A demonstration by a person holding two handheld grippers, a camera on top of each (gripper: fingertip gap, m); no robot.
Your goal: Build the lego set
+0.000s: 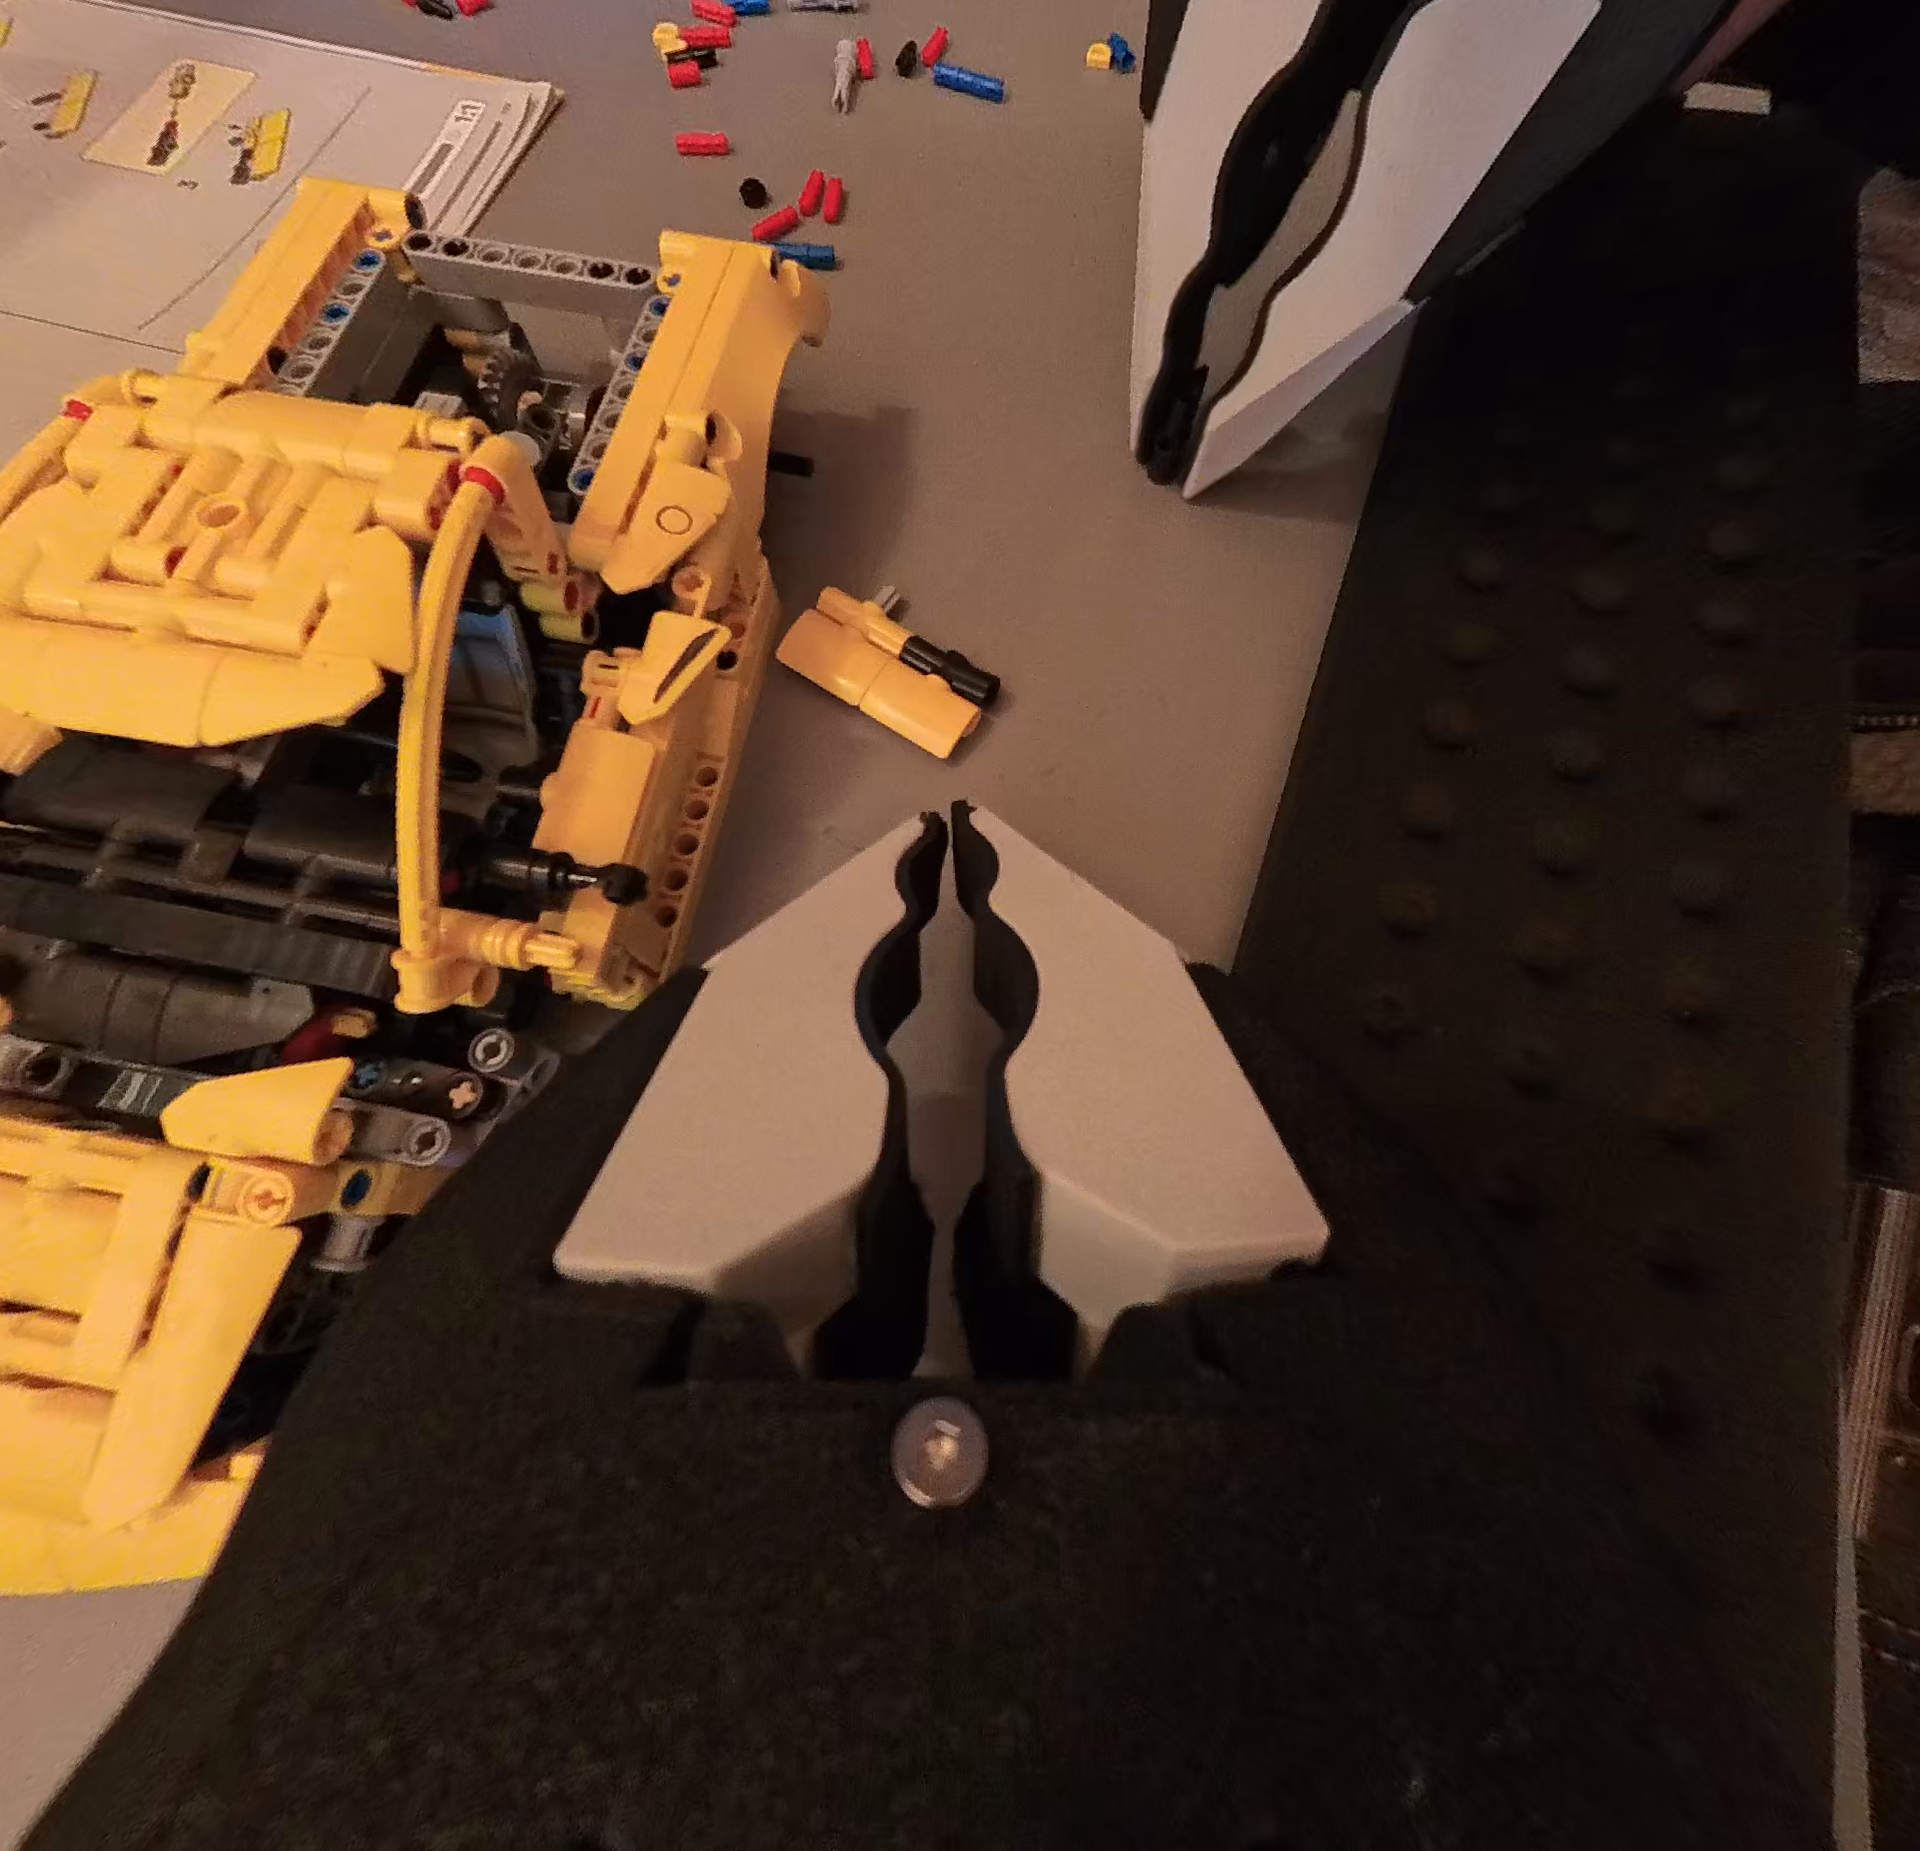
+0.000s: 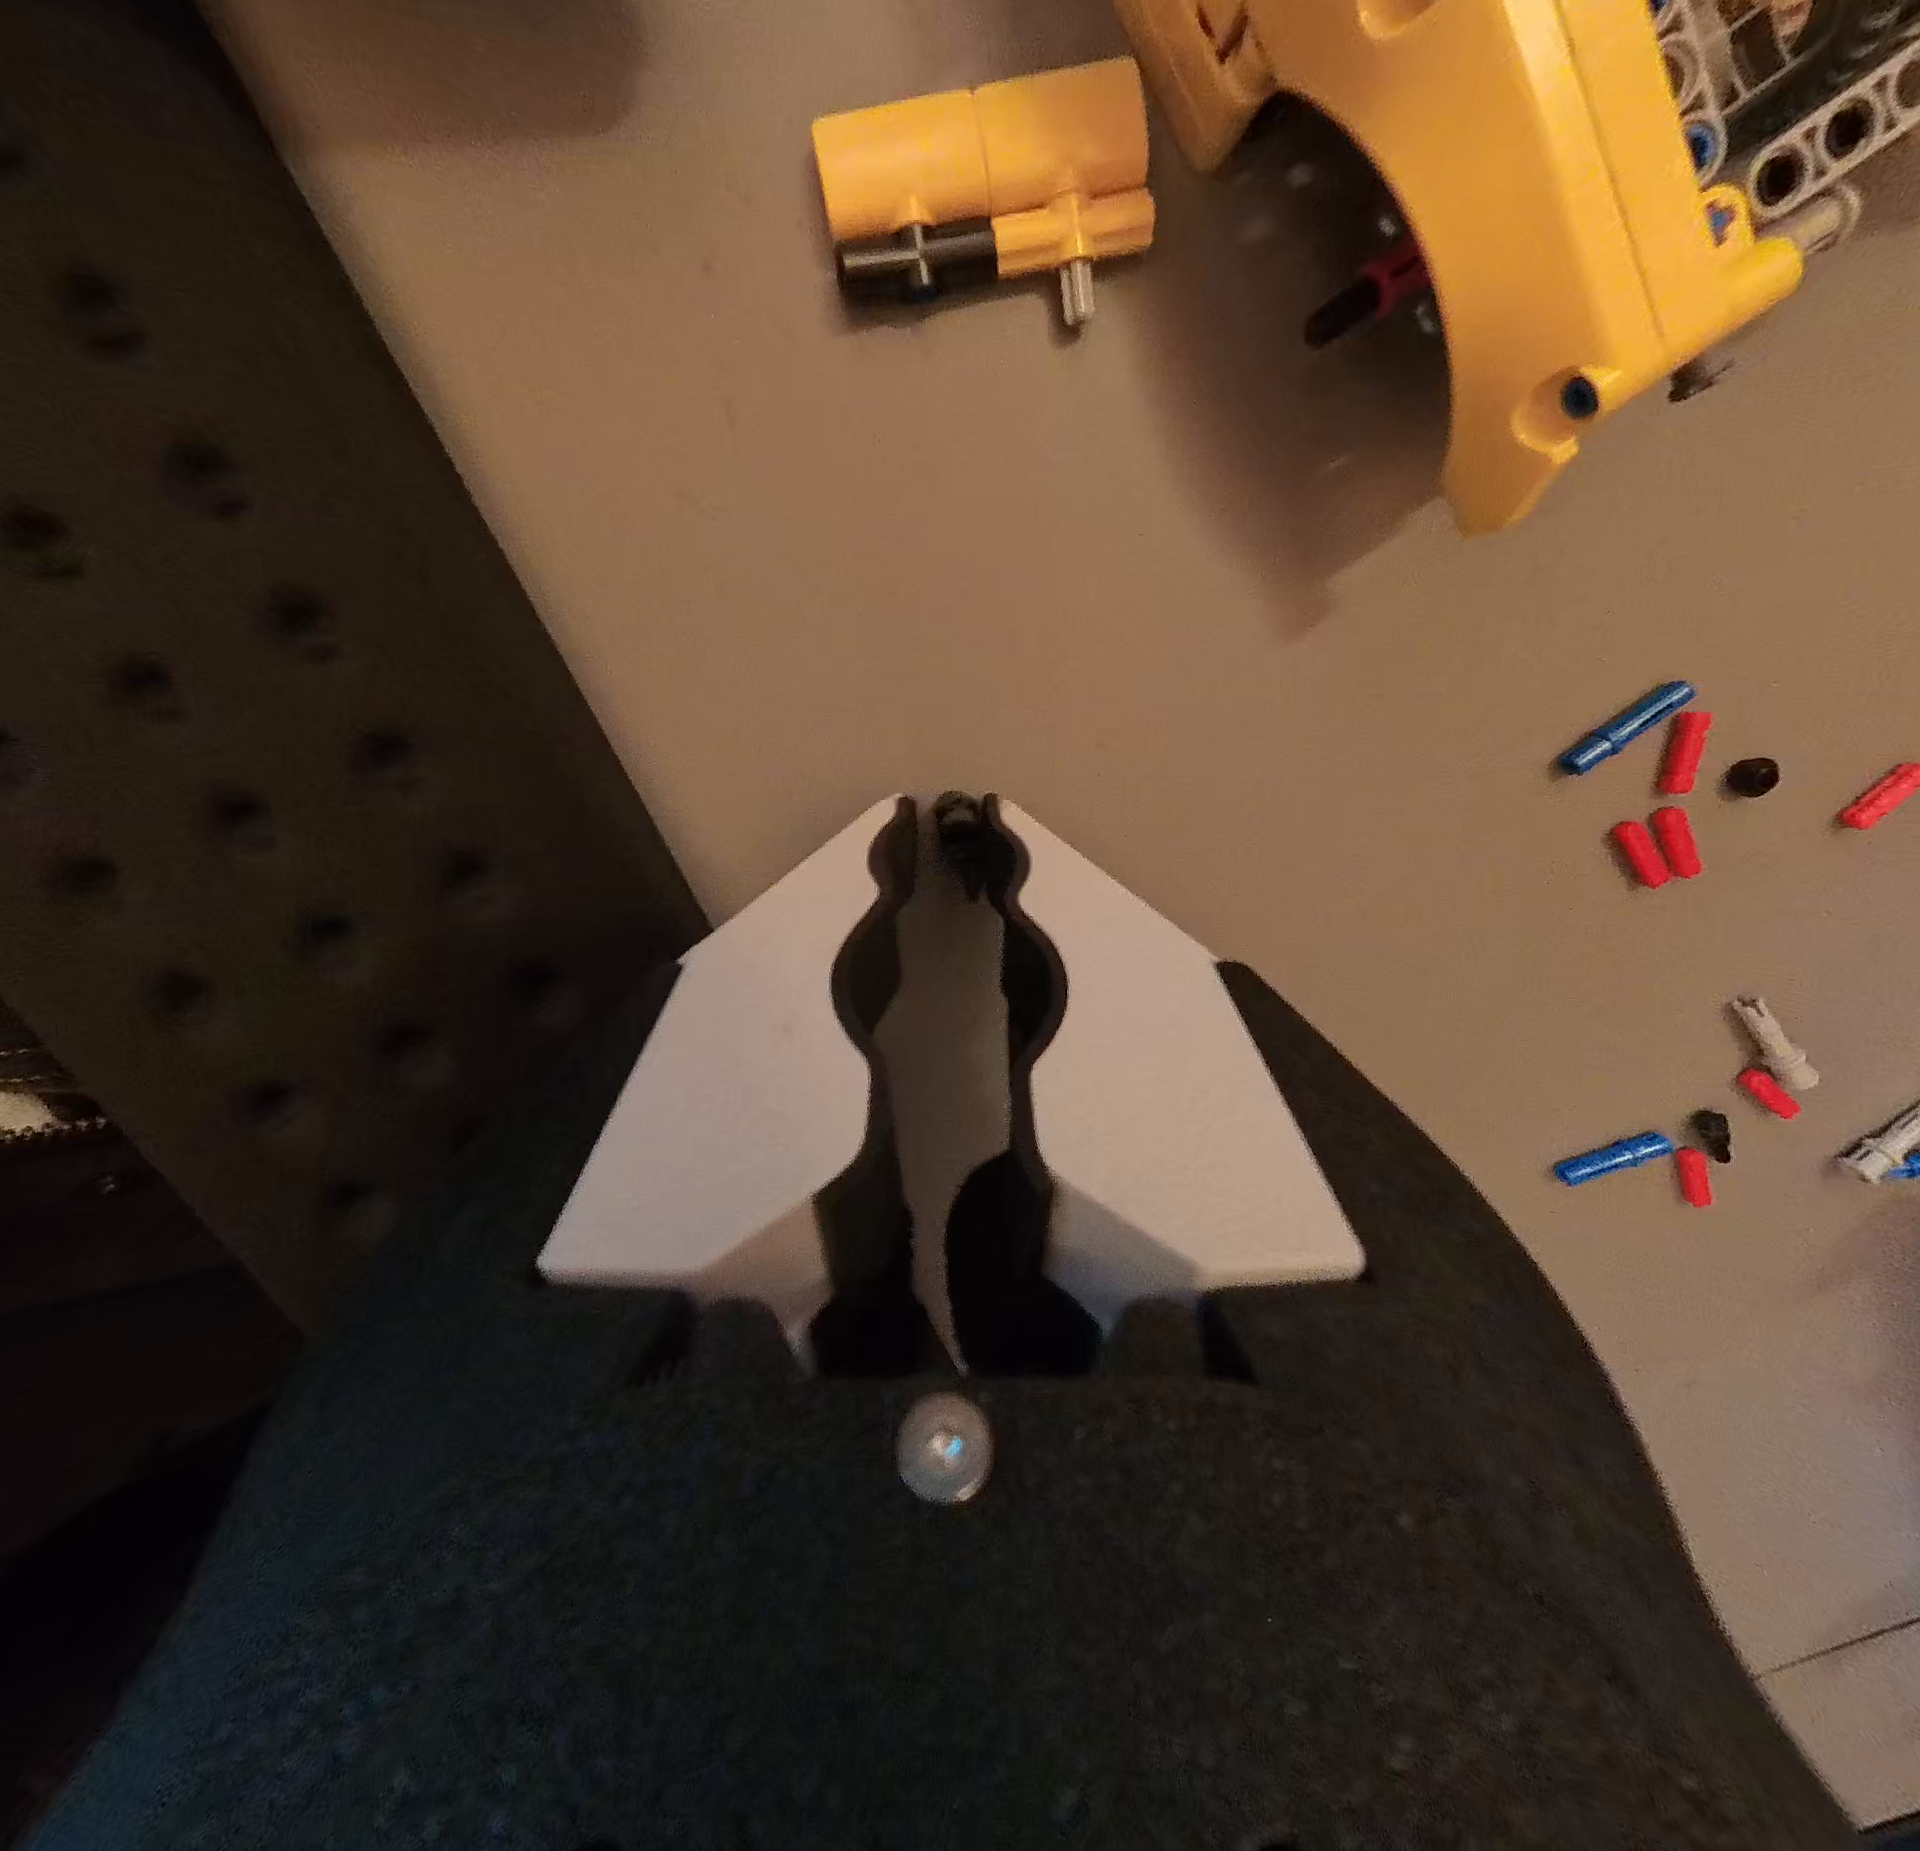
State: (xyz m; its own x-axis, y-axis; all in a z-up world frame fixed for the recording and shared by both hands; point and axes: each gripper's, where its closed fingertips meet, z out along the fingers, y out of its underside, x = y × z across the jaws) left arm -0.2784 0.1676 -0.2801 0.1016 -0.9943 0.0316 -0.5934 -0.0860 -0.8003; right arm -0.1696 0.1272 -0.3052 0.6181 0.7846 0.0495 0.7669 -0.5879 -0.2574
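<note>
A part-built yellow lego car [image 1: 343, 575] lies on the grey table at the left; its rear wheel arch also shows in the right wrist view [image 2: 1507, 191]. A small yellow sub-assembly [image 1: 883, 674] with a black connector lies loose beside the car and shows in the right wrist view [image 2: 987, 180] too. My left gripper [image 1: 948, 827] is shut and empty, just in front of the sub-assembly. My right gripper [image 2: 951, 814] is shut on a small black pin [image 2: 954, 833] above bare table. It also shows in the left wrist view [image 1: 1169, 451], right of the car.
Loose red, blue, black and grey pins [image 1: 769, 35] lie scattered at the back, and show at the right in the right wrist view [image 2: 1662, 814]. An open instruction booklet [image 1: 260, 108] lies behind the car. A black studded mat [image 1: 1558, 762] borders the table. The left gripper's tips are roughly 12 cm from the right gripper's.
</note>
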